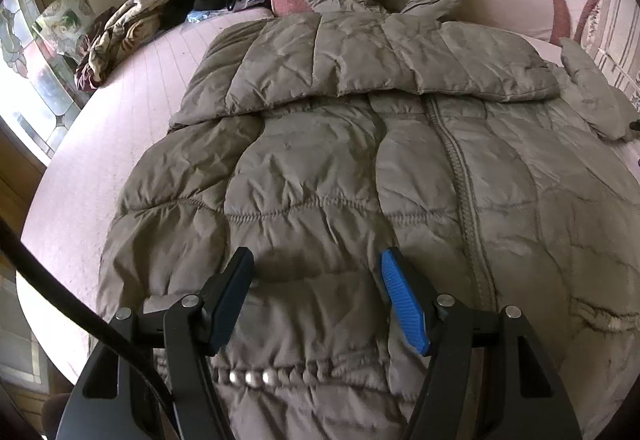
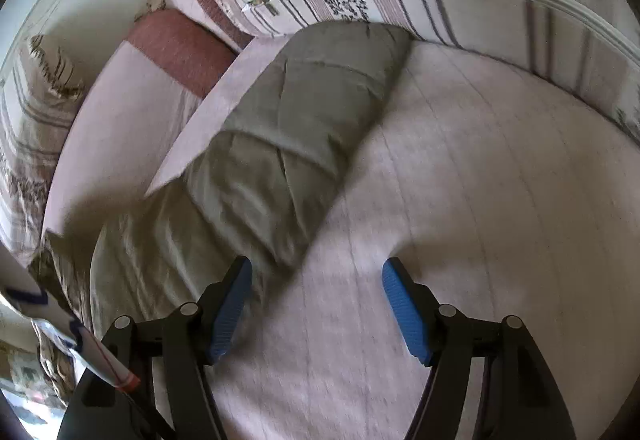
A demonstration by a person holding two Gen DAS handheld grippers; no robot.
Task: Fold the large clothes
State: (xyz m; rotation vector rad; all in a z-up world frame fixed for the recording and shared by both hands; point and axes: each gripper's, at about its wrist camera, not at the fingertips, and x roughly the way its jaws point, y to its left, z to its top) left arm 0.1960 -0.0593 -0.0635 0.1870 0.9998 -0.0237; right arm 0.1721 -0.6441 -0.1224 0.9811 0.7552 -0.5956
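We see olive puffer jacket (image 1: 360, 159) spread flat on pink bed sheet (image 1: 132, 111), one sleeve folded across chest, hood toward pillows. Left gripper (image 1: 316, 264) above jacket hem, fingers spread, holding nothing. Right gripper (image 2: 316, 272) fingers spread beside other sleeve (image 2: 296, 127), empty.

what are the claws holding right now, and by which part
Nothing. The left claw is open above the jacket front; the right claw is open beside the sleeve, gripping neither.
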